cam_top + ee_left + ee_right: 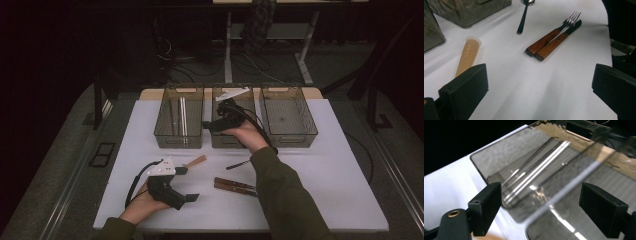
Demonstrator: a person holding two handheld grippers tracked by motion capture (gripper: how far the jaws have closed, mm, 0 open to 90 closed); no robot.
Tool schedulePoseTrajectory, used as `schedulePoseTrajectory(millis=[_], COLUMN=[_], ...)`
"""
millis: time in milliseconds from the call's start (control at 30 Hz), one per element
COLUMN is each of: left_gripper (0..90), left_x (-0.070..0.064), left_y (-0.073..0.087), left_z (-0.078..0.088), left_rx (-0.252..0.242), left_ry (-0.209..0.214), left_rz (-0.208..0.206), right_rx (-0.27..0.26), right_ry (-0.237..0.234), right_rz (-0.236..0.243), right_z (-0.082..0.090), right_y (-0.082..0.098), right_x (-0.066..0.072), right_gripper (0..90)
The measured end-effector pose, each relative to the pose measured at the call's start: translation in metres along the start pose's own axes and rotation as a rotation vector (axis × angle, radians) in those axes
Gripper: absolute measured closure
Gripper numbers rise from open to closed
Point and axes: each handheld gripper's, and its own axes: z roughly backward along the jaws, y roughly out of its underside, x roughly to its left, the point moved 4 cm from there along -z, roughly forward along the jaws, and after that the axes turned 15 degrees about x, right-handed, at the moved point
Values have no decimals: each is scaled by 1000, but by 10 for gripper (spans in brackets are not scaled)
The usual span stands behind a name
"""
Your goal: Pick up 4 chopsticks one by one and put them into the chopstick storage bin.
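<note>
High view has our right gripper (pixel 212 122) over the middle bin (pixel 218 141) near the table's far edge, jaws wide apart, nothing between them. Chopsticks (pixel 180 116) lie in the left bin (pixel 178 136). Our left gripper (pixel 186 184) rests near the front edge, jaws apart and empty. Next pick, we judge: the fork (pixel 550 36) beside the knife (pixel 557 41) — pinch its wooden handle squarely, so the knife stays put.

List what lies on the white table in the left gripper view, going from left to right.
Tan tube → black-handled spoon → wooden-handled fork → wooden-handled knife, which lies right beside the fork.
</note>
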Motion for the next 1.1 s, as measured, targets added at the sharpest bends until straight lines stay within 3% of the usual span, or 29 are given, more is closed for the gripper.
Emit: schedulePoseTrajectory(millis=[433,633,967,1100], left_gripper=[0,0,0,0], left_x=[1,2,3,1], left_y=[2,2,3,3], left_z=[0,-1,-1,-1], left_rx=[7,13,13,15], left_ry=[-14,-20,-29,-30], left_rz=[12,17,24,17], right_rx=[-35,-42,-33,-24], right_ry=[-13,-4,19,23], right_rz=[-49,-19,-59,-76], right_z=[52,72,89,90], right_y=[67,99,141,152], right_x=[-16,-23,-40,-47], right_gripper=[171,171,179,228])
